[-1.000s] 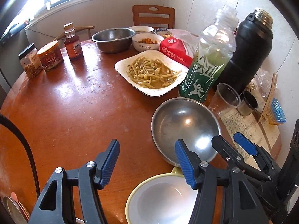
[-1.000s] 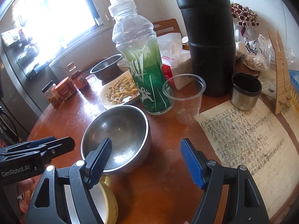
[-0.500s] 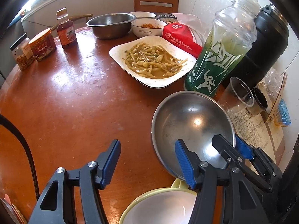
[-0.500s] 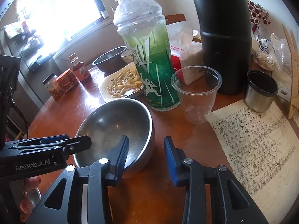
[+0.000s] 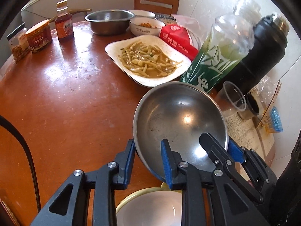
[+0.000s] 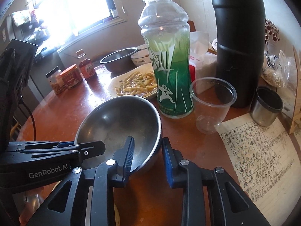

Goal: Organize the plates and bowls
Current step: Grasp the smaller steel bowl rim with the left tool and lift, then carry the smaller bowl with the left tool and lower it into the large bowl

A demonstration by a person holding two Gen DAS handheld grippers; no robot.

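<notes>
Surface (image 5: 56, 98): round, reddish-brown and glossy, stretching ahead of both claws and carrying everything below.
Black flask (image 6: 239, 43): tall, upright, ahead and to the right of the right claw, at the far side of the surface.
Green bottle (image 6: 169, 66): clear plastic with a green label, upright straight ahead of the right claw, just past the steel bowl.
White plate (image 5: 148, 60): holds yellowish strips of food, ahead of the left claw, beyond the steel bowl.
Steel bowl (image 5: 178, 118): empty and tilted, its rim pinched on the near side by both claws, one to the left and one to the right.
Yellow-rimmed bowl (image 5: 148, 205): white inside, directly below the left claw, under the near edge of the steel bowl.
Left claw (image 5: 147, 162): its jaws have just been closing and now clamp the steel bowl's near-left rim, one blue pad outside the wall and one inside.
Right claw (image 6: 148, 154): its jaws have just been closing too, and grip the bowl's near-right rim, one pad inside and one outside.
Clear cup (image 6: 212, 103): empty, upright, ahead and right of the right claw, beside the green bottle.
Written sheet (image 6: 263, 156): lies flat to the right of the right claw.
</notes>
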